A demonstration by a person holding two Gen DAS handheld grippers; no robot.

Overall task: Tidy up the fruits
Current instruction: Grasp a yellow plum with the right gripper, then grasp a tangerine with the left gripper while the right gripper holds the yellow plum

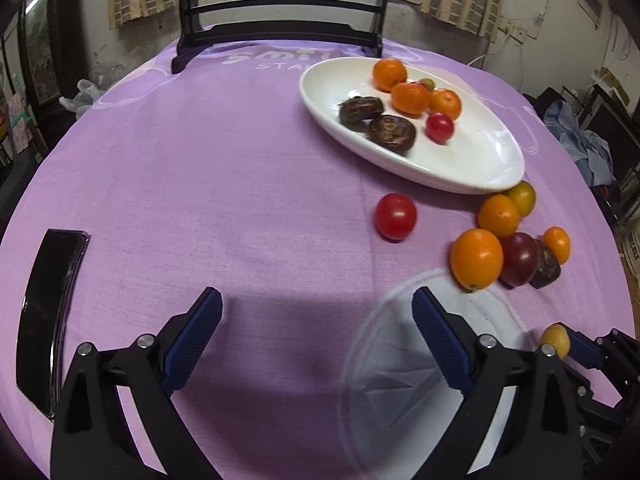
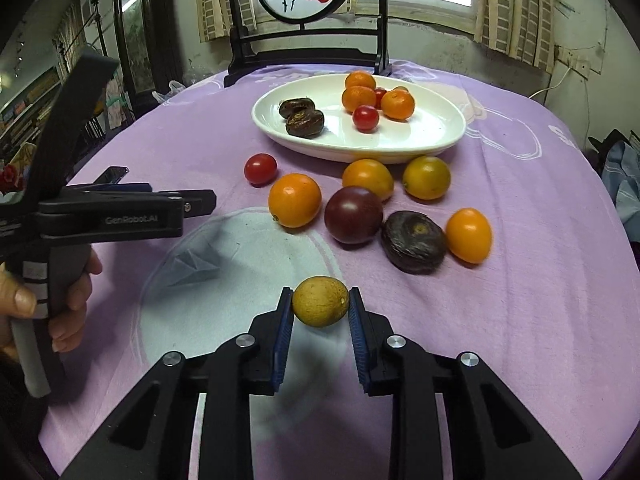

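Note:
My right gripper [image 2: 320, 306] is shut on a small tan-yellow fruit [image 2: 320, 306] and holds it above the cloth near the front; the fruit also shows in the left wrist view [image 1: 555, 339]. My left gripper [image 1: 316, 312] is open and empty over the purple cloth, and it shows at the left in the right wrist view [image 2: 200, 200]. A white oval dish [image 2: 436, 136] at the back holds oranges, small tomatoes and two dark brown fruits. Several loose fruits lie in front of it: an orange [image 2: 295, 199], a dark tomato [image 2: 353, 214], a red tomato [image 2: 260, 168].
A round table carries a purple cloth [image 2: 540, 280] with a white round print [image 2: 248, 280]. A black chair back [image 2: 304, 48] stands behind the dish. A black curved object [image 1: 48, 312] lies at the left on the cloth.

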